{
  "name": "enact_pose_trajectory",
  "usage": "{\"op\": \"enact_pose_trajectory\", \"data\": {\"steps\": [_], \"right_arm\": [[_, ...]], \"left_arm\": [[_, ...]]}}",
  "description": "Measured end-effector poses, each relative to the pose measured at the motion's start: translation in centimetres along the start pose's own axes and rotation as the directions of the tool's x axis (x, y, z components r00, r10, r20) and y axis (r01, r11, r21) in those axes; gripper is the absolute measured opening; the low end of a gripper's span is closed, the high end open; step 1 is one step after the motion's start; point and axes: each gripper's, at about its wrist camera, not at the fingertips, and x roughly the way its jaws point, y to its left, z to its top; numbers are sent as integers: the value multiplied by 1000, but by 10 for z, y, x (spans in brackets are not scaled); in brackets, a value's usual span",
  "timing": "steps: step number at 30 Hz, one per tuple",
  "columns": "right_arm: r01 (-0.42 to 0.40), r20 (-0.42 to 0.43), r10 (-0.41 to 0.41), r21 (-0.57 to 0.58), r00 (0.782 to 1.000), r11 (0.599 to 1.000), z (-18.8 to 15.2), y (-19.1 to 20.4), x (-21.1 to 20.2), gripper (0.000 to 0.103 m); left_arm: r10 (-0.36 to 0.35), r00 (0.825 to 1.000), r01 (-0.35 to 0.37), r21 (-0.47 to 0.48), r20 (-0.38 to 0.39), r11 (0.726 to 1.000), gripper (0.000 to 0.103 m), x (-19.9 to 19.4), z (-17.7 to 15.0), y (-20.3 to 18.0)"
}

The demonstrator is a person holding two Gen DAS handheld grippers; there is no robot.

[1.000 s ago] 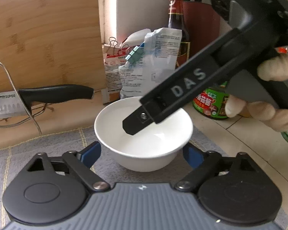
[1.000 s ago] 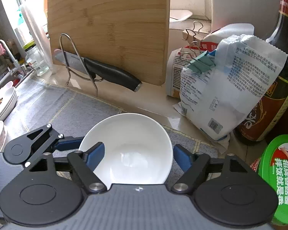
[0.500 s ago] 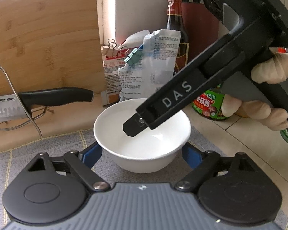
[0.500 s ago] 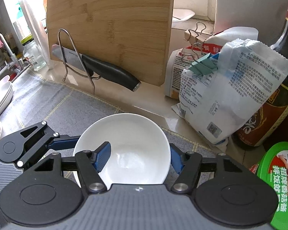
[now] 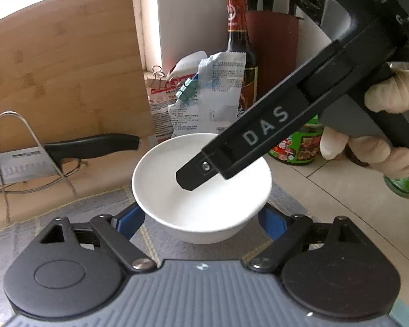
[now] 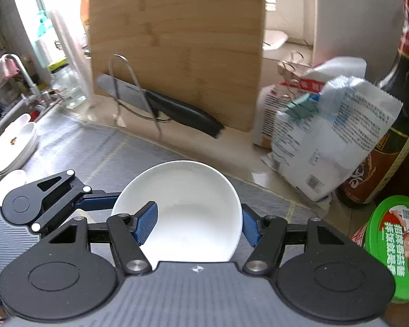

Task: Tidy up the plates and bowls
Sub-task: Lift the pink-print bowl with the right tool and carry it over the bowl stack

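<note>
Kitchen counter under a grey mat, bounded at the back by an upright bamboo cutting board with a knife in a wire rack, at the right by clipped bags, a dark bottle and a green-lidded jar, and at the far left by stacked plates; bare mat lies open toward the left. A white bowl sits centrally, the right gripper clenched on its wall, one pad inside and one outside. The left gripper brackets the bowl's base, its pad contact hidden beneath the rim, so its grasp cannot be told.

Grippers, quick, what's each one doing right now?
Left gripper: closed around the white bowl, outside its wall.
Right gripper: shut on the bowl's rim, one finger inside.
</note>
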Motion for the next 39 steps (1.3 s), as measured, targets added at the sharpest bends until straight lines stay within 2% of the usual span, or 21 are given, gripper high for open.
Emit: {"op": "enact_pose_trajectory", "data": {"steps": [10, 18, 31, 39], "right_arm": [[-51, 18, 51, -46, 999, 998, -4, 50, -25, 70], [-104, 25, 107, -111, 994, 988, -4, 102, -34, 70], [-196, 15, 205, -228, 979, 954, 13, 186, -23, 70], [-227, -4, 235, -285, 972, 931, 24, 229, -7, 70]], "left_arm": [[25, 999, -25, -13, -30, 1000, 90, -54, -7, 9], [69, 997, -72, -62, -42, 995, 90, -103, -24, 28], [187, 981, -192, -132, -51, 972, 90, -168, -46, 54], [237, 970, -243, -176, -57, 954, 90, -196, -56, 78]]}}
